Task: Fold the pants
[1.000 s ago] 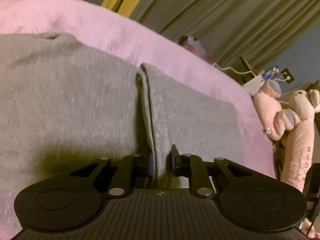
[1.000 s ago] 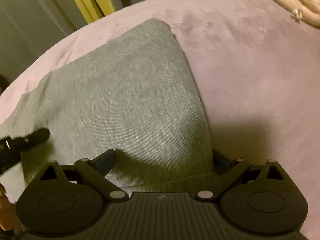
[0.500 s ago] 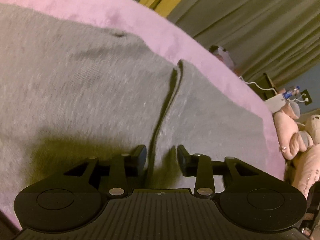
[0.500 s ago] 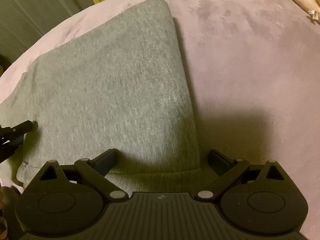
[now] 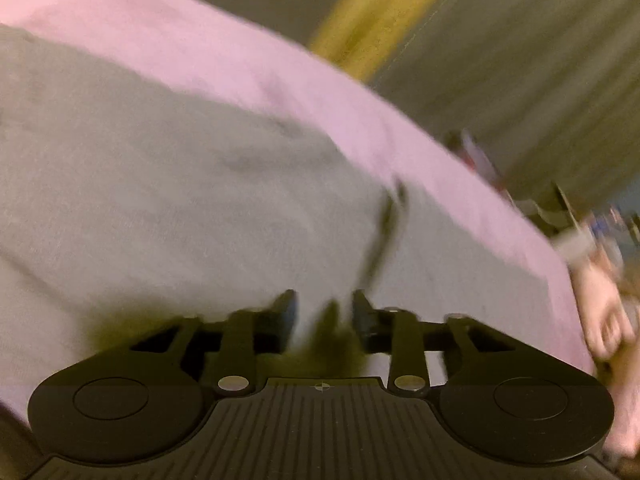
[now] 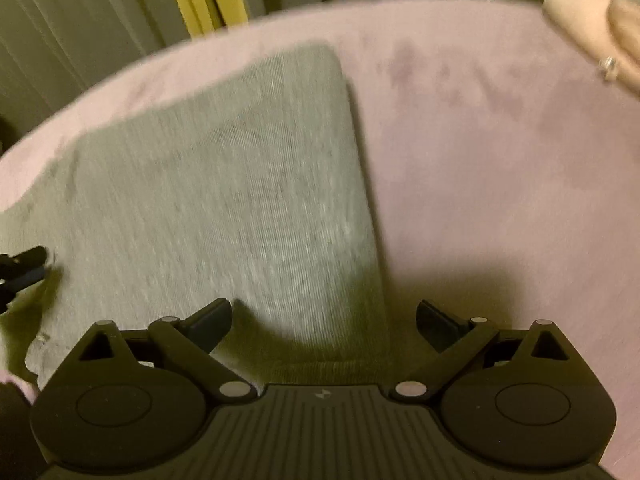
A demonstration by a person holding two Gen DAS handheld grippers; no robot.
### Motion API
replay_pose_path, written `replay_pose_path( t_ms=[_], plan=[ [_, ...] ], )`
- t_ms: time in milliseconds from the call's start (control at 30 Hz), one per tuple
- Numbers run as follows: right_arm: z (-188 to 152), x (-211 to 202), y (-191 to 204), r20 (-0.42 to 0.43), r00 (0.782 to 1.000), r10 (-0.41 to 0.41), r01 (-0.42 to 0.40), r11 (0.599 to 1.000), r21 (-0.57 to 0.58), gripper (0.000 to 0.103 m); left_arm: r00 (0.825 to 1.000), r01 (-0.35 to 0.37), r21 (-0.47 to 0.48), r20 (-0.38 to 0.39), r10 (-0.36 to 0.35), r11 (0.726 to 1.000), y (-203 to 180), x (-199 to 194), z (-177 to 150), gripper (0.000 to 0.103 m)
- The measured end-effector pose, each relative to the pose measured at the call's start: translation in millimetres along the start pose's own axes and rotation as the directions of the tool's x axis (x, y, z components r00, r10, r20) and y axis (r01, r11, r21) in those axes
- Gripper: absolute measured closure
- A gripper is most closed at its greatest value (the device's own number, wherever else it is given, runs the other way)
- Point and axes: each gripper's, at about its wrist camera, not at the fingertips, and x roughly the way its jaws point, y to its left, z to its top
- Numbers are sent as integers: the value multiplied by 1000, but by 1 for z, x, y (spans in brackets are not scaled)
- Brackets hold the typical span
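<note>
The grey pants (image 6: 224,200) lie folded into a flat block across the centre-left of the pink bed (image 6: 500,200), so folding looks nearly done; the left claw (image 5: 322,312) is opening over the cloth, pinching nothing, the right claw (image 6: 324,320) is spread wide.

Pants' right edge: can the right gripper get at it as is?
Probably yes. The right gripper has its jaws wide, straddling the grey pants edge on the pink blanket, nothing between.

Dim, warm yellowish light, and the left wrist view smears heavily with motion blur, worst at the right edge. Right wrist view is sharper, mildly streaked; each gripper throws a dark shadow ahead, and fisheye bends the edges.
</note>
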Motion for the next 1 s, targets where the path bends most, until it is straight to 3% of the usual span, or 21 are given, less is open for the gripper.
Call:
replay_pose_path(
  t_ms=[133,167,233,333,400,500,600,700,733,833,1000],
  plan=[
    [-10,-24,14,150,989,-10,22,997,-77,4,990,-17,-126,136,35,992,42,-43,26,30],
    [-12,-23,20,146,989,7,9,994,-107,4,983,-34,-160,171,62,987,55,-56,32,23],
    [-13,-14,29,66,996,51,-40,987,-156,4,961,-86,-219,238,139,972,84,-82,39,21],
    [-14,12,50,-35,998,-53,43,971,-237,4,927,-168,-291,278,251,942,129,-109,40,19],
    [-13,20,58,-11,996,-93,89,973,-213,4,912,-209,-359,264,314,910,162,-119,34,19],
    [-17,20,61,72,990,-121,131,979,-154,3,930,-153,-446,236,281,882,201,-119,24,18],
    [-30,7,72,213,968,-129,172,965,-200,4,948,-132,-484,194,253,865,223,-109,14,18],
    [-45,-6,92,304,952,-19,123,938,-325,4,949,-115,-473,208,237,873,225,-99,16,16],
    [-48,-4,98,294,956,12,101,925,-367,4,949,-106,-466,215,229,878,224,-97,17,15],
    [-51,24,110,120,992,27,33,881,-472,4,955,-80,-460,218,199,885,227,-84,23,9],
    [-43,28,96,93,992,88,-48,930,-365,4,948,15,-507,281,148,862,245,-75,30,6]
  ],
)
